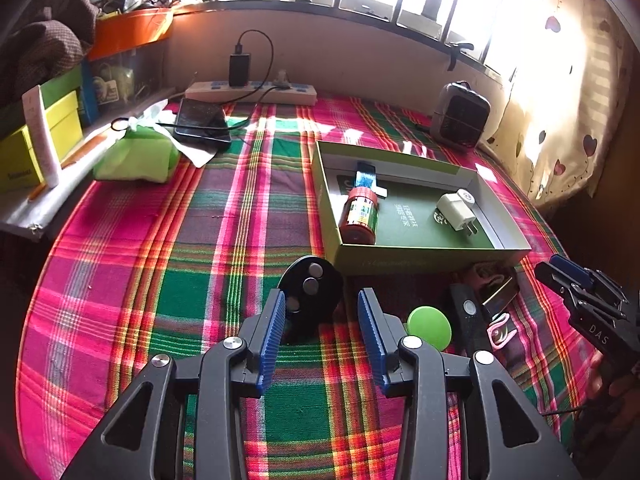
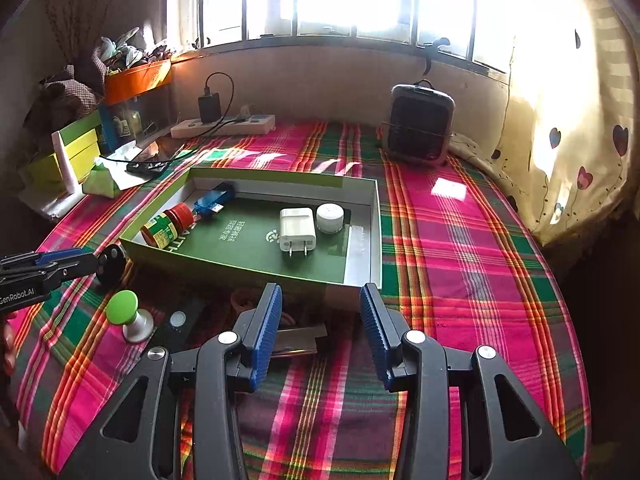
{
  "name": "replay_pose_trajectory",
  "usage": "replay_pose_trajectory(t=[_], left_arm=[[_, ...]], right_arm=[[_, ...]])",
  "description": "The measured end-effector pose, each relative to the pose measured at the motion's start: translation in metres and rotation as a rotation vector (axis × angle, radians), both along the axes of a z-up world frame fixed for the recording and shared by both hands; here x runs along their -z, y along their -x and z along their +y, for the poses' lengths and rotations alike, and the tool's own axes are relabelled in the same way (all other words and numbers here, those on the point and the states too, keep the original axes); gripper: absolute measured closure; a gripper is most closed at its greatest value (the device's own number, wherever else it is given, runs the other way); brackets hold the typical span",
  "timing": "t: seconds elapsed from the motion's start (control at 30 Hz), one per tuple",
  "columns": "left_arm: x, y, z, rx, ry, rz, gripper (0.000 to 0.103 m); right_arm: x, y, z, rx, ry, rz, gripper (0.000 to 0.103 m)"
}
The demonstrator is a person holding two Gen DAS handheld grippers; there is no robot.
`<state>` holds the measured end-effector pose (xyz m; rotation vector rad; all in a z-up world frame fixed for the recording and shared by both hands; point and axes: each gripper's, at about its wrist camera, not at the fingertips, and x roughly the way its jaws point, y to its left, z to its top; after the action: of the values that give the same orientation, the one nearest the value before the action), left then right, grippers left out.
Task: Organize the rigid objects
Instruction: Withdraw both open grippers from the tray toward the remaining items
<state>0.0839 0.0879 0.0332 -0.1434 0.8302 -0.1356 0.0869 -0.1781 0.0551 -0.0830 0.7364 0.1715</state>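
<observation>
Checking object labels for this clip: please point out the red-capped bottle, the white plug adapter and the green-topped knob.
red-capped bottle (image 1: pixel 359 218), left wrist view, on its label.
white plug adapter (image 2: pixel 297 227), right wrist view, on its top face.
green-topped knob (image 2: pixel 122 307), right wrist view, on its green cap.

Woven plaid cloth (image 2: pixel 460 240) under a matt cardboard box (image 2: pixel 256 276); glossy white plastic charger (image 2: pixel 297 229).

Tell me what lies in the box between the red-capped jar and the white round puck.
The white charger lies between the jar and the puck, on the green insert of the box. The right wrist view shows it best.
</observation>
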Motion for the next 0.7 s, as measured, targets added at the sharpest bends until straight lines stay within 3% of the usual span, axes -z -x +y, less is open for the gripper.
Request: replay_pose_trajectory(t=[0.27,0.5,0.7], left_arm=[[0.007,0.008,-0.003,0.046,0.041,0.016,0.062],[0.008,0.008,-0.020,0.145,0.101,0.017,0.060],[0.010,0.004,-0.044,0.224,0.084,0.031,0.056]], right_arm=[[0.015,0.009,-0.010,-0.019,-0.077,0.077,0.054],[0.019,0.014,0.003,-0.120,-0.124,0.104,0.053],[0.025,0.014,0.008,-0.156,-0.134,0.132,0.053]])
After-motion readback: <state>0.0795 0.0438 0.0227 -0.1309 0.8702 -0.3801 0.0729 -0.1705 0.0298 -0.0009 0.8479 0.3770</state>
